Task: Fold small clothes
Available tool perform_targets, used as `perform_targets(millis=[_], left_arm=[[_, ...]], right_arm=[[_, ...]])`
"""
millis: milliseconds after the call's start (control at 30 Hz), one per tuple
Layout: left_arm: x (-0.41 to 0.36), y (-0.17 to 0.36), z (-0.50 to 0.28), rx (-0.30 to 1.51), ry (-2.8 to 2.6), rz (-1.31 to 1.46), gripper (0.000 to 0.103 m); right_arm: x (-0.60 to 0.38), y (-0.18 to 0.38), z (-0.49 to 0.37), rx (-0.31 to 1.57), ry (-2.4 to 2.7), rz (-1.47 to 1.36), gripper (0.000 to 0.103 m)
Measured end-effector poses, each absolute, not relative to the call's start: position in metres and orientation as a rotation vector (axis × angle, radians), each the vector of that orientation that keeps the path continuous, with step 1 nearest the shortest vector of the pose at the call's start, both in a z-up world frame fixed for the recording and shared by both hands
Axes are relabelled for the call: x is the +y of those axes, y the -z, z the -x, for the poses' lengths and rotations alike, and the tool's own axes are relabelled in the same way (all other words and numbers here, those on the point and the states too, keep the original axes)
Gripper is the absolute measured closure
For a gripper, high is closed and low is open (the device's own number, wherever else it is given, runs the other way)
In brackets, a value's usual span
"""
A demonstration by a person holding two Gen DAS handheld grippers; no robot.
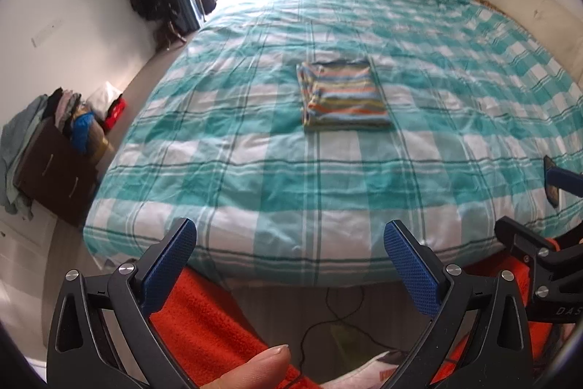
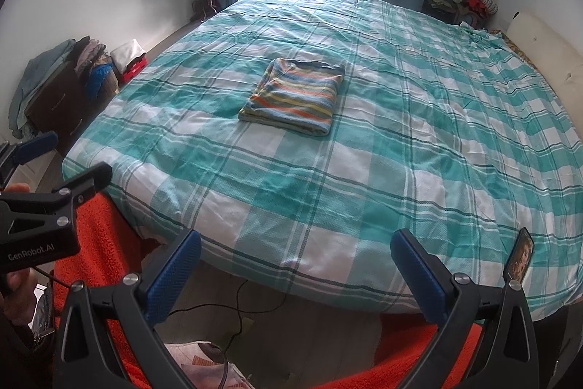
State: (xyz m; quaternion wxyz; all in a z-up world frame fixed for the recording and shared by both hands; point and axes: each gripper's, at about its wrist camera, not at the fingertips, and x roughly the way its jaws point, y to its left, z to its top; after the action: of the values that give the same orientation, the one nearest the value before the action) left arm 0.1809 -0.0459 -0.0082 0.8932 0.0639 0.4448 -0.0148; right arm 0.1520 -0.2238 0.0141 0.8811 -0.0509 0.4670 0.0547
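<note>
Striped garment folded, both grippers clear of it

Folded striped garment (image 1: 344, 93) lies in a neat rectangle near the middle of the teal-and-white checked bedspread (image 1: 255, 170) — flat, touched by nothing. The left gripper (image 1: 289, 265) hangs off the near edge of the bed, blue pads (image 1: 169, 265) spread wide and empty. The right gripper (image 2: 295, 274) hangs just to its right — likewise wide apart, gripping nothing. Orange fabric (image 2: 98, 236) shows below both grippers. A brown dresser (image 1: 54, 170) heaped with clothes stands at the left wall.
</note>
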Motion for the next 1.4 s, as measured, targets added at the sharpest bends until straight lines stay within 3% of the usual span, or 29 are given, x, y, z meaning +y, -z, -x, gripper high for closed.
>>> perform_targets(millis=[600, 1400], left_arm=[[-0.053, 0.009, -0.182, 0.975, 0.041, -0.159, 0.000], [-0.043, -0.003, -0.182, 0.918, -0.016, -0.108, 0.000]], right_arm=[[-0.221, -0.011, -0.151, 0.980, -0.139, 0.090, 0.000], [-0.218, -0.023, -0.165, 0.932, -0.100, 0.076, 0.000]])
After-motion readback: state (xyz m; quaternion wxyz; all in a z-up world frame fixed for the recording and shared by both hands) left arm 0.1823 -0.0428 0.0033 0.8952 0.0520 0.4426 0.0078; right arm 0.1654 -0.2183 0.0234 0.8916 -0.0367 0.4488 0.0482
